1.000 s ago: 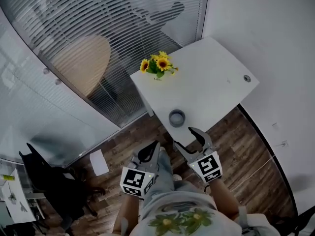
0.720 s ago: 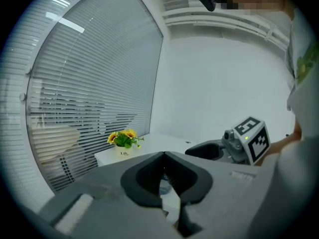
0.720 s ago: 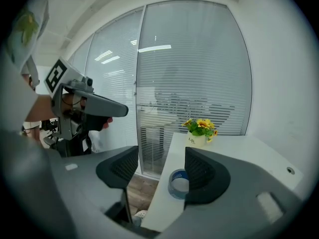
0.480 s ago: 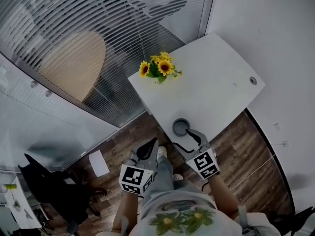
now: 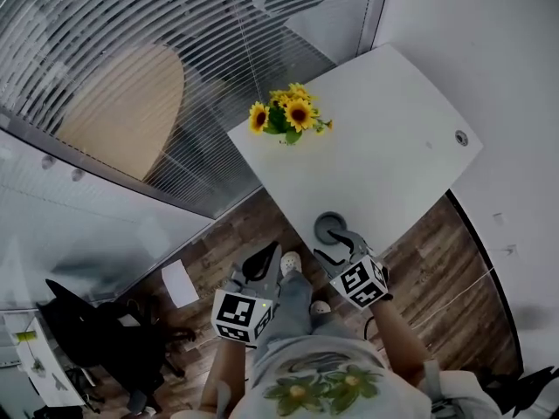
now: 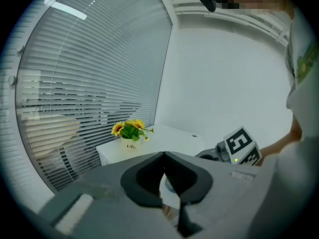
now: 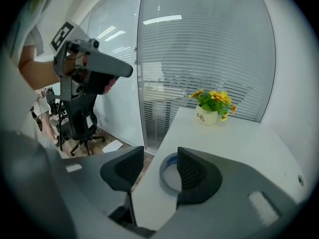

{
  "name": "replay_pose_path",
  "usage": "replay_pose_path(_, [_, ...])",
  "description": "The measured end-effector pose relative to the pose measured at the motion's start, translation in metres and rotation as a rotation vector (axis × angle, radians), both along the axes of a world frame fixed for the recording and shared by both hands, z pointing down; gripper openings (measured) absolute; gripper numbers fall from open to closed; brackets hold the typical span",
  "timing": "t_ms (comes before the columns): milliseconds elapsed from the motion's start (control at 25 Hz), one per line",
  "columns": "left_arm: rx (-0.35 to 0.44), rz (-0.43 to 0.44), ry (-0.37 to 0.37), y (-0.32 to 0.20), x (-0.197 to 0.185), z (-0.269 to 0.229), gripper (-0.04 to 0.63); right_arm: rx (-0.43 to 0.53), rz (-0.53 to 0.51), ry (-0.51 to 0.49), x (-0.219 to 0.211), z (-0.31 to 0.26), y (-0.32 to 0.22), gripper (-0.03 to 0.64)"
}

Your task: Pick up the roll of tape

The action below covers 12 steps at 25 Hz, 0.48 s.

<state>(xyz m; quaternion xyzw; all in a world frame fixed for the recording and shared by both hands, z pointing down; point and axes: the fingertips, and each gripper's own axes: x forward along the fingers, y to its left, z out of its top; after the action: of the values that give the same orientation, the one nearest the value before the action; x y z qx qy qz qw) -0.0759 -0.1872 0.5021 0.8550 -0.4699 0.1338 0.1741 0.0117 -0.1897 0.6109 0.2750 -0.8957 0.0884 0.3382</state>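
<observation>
Office corner: slatted window blinds (image 5: 131, 51) on one side, dark wood-plank floor (image 5: 437, 278) underfoot. White table with rounded corners (image 5: 393, 129) stands against the wall. White pot of yellow sunflowers (image 5: 293, 116) sits at the table corner by the blinds, well apart from the work.

Grey roll of tape (image 5: 329, 227) lies flat near the table's near edge, hole up.

Right gripper (image 7: 159, 157) is angled down over the roll, jaws closing but not yet on anything. In the right gripper view, the jaw on the table side sits over the roll's hole and hides that part of the ring. The other jaw hangs out by the table edge. The roll's nearer wall shows in the gap between them, and no pad touches it as far as I can see.

Left gripper (image 6: 163, 158) is held low off the table, over the floor beside the person's leg. Its jaws meet at the tips with nothing between them, so it has no part in this step.

Step in hand, as I read it: pinch one wall of the roll.
- Get the table-side jaw down inside the hole before the squeeze, so the pads take the wall's full height and don't skate off the top rim.
- The outer jaw must clear the table edge, not catch on it.
- The roll looks light and free to slide on the smooth top, so an uneven close could shove it toward the edge.
- Finish the close, then lift straight up.
</observation>
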Motion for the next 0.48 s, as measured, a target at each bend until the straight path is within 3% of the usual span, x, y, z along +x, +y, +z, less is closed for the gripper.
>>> replay_pose_path(240, [-0.027,-0.024,-0.001,-0.006,-0.011,0.011,0.005,-0.075,-0.055,0.101,-0.004,0.035,0.001,0.202])
replay_pose_path(480, [-0.042,-0.03,0.006,-0.007,-0.014,0.015,0.005,-0.091,-0.095,0.22,0.0,0.06,0.003,0.184])
